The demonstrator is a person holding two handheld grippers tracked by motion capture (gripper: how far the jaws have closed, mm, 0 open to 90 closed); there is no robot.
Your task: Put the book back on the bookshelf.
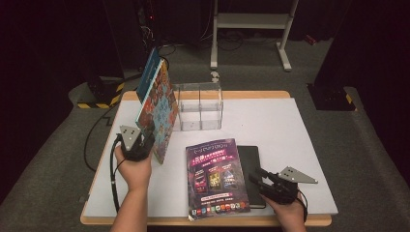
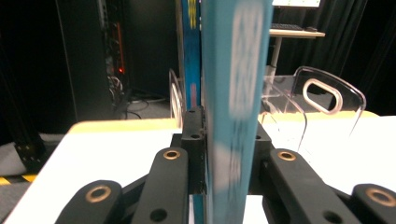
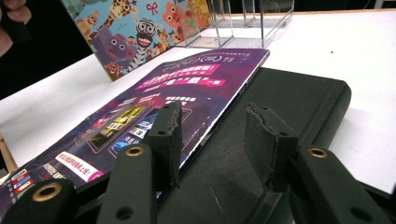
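Observation:
My left gripper (image 1: 146, 138) is shut on the lower edge of a colourful animal picture book (image 1: 159, 108), held upright and tilted over the table's left side. In the left gripper view its teal spine (image 2: 233, 93) stands between the jaws, with a blue book (image 2: 190, 51) close against one face of it. A purple magazine (image 1: 216, 176) lies flat at the front, overlapping a black notebook (image 1: 254, 166). My right gripper (image 1: 259, 174) is open, low over the notebook (image 3: 289, 98), its jaws astride the magazine's edge (image 3: 177, 93).
A clear acrylic divided holder (image 1: 199, 106) stands at the back middle of the white table (image 1: 290, 125), just right of the raised book. On the floor behind are a white frame (image 1: 251, 21) and a yellow-striped base (image 1: 96, 96).

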